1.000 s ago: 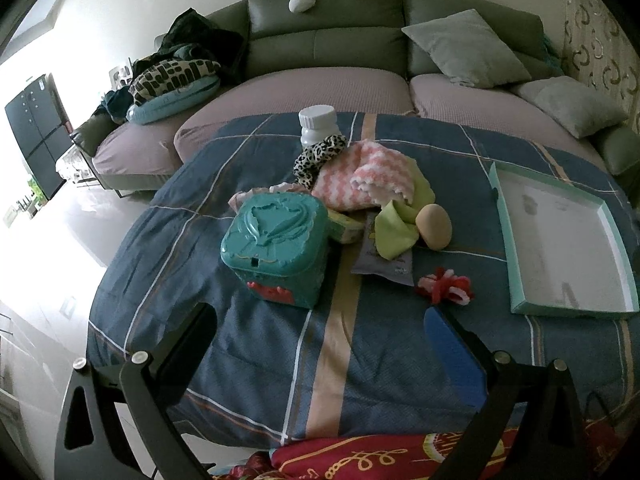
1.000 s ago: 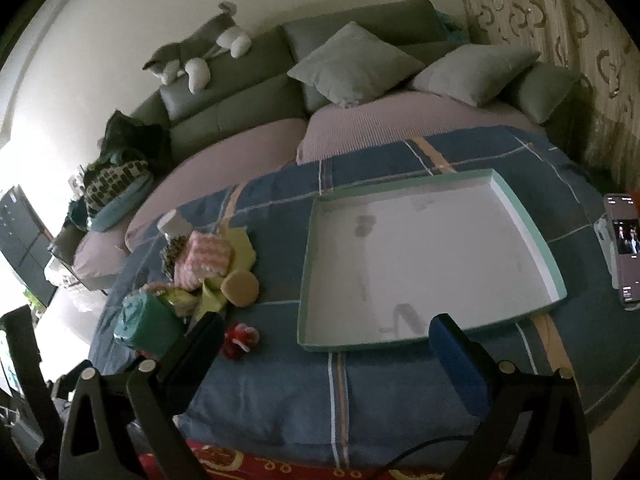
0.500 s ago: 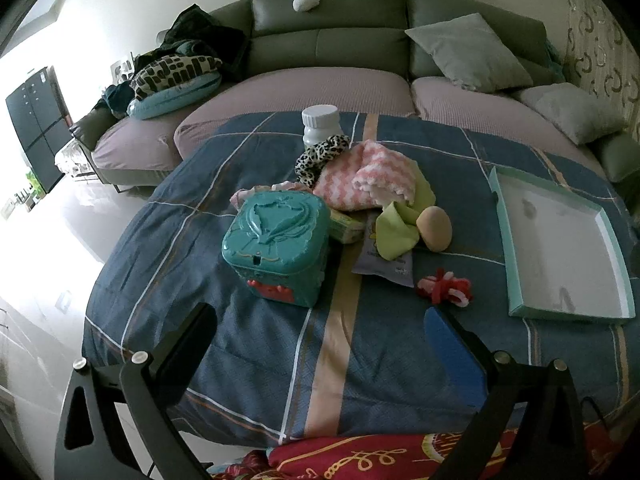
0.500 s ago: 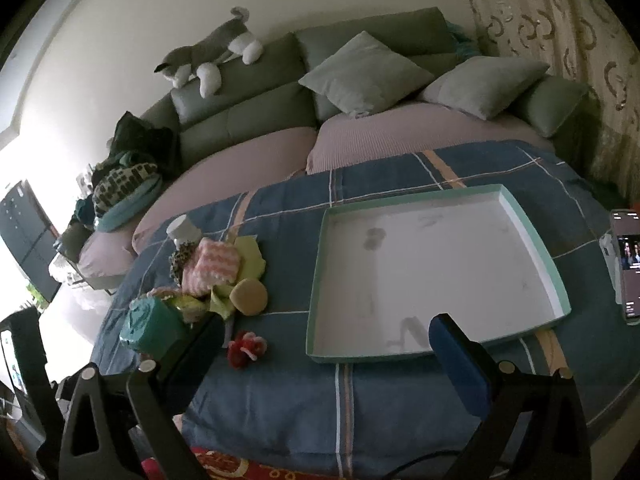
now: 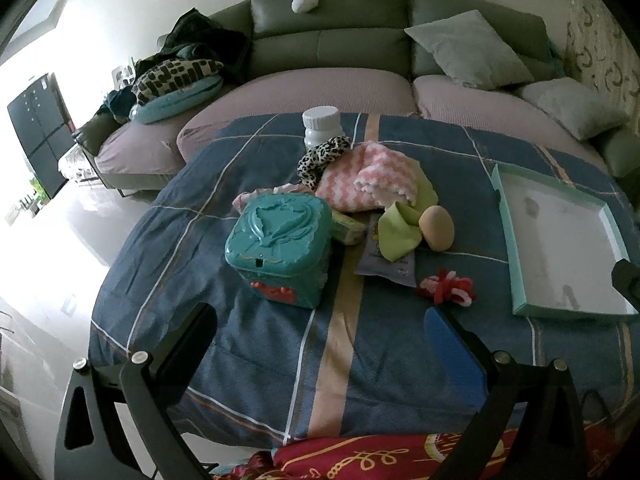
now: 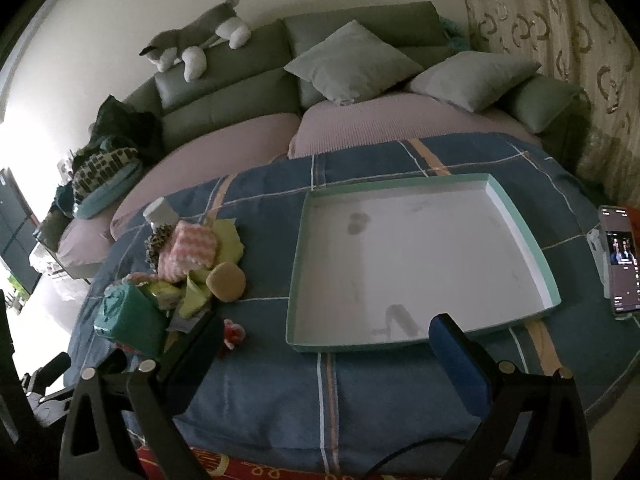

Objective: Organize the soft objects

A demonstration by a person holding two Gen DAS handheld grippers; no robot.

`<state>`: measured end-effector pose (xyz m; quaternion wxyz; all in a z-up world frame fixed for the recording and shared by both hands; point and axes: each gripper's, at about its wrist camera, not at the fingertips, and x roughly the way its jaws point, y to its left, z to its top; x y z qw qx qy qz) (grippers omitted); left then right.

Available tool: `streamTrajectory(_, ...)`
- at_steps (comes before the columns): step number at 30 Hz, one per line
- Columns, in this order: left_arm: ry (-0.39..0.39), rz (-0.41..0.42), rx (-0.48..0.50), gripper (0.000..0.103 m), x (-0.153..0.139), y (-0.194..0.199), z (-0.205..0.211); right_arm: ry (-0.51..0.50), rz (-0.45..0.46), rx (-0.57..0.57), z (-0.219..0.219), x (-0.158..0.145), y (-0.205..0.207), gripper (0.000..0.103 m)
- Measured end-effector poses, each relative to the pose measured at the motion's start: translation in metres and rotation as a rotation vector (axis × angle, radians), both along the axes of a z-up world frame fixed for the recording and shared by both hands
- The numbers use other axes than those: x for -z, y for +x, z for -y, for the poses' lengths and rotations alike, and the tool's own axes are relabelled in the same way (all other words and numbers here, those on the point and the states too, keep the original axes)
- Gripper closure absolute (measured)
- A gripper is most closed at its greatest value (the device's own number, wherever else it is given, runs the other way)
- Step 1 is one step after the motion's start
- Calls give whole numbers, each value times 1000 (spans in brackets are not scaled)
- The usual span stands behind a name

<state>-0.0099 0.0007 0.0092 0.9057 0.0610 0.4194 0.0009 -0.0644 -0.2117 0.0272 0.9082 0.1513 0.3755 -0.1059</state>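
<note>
A pile of small things lies on the blue plaid cloth [image 5: 360, 340]: a pink-and-white zigzag cloth [image 5: 362, 182], a leopard-print scrunchie [image 5: 322, 158], a yellow-green cloth [image 5: 400, 228], a tan round sponge [image 5: 437, 227] and a red-and-white knotted toy [image 5: 446, 285]. A teal hard box [image 5: 280, 238] stands in front of them. My left gripper [image 5: 320, 332] hovers open near the cloth's front edge, holding nothing. A shallow teal-rimmed tray [image 6: 424, 258] with a white floor lies to the right. My right gripper [image 6: 328, 340] is open in front of the tray's near rim.
A white-capped bottle [image 5: 322, 126] stands behind the pile. A phone [image 6: 620, 260] lies right of the tray. A grey sofa [image 6: 360, 40] with cushions and a plush dog [image 6: 196, 46] sits behind. A red patterned fabric [image 5: 380, 456] lies below the grippers.
Both views have shifted slightly: the grippers moved a little nearer to the cloth, the right one drifting left. Nothing on the cloth has moved; both grippers stay open.
</note>
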Motion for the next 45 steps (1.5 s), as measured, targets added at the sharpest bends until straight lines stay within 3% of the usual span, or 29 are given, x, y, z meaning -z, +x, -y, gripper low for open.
streamTrajectory(12, 88, -27, 76, 0, 5, 2, 21, 22, -53, -23, 0, 11, 9, 0)
streamTrajectory(20, 83, -42, 94, 0, 6, 3, 23, 21, -72, -30, -3, 14, 12, 0)
streamTrajectory(23, 65, -33, 110, 0, 2, 2, 22, 19, -83, -40, -4, 15, 14, 0)
streamTrajectory(29, -50, -44, 124, 0, -14, 14, 9, 19, -65, -54, -4, 5, 21, 0)
streamTrajectory(36, -131, -7, 70, 0, -39, 37, -26, 25, -24, -137, -15, -9, 45, 0)
streamTrajectory(45, -191, -45, -17, 0, -10, 46, -71, 12, -128, -322, -58, 27, 74, 0)
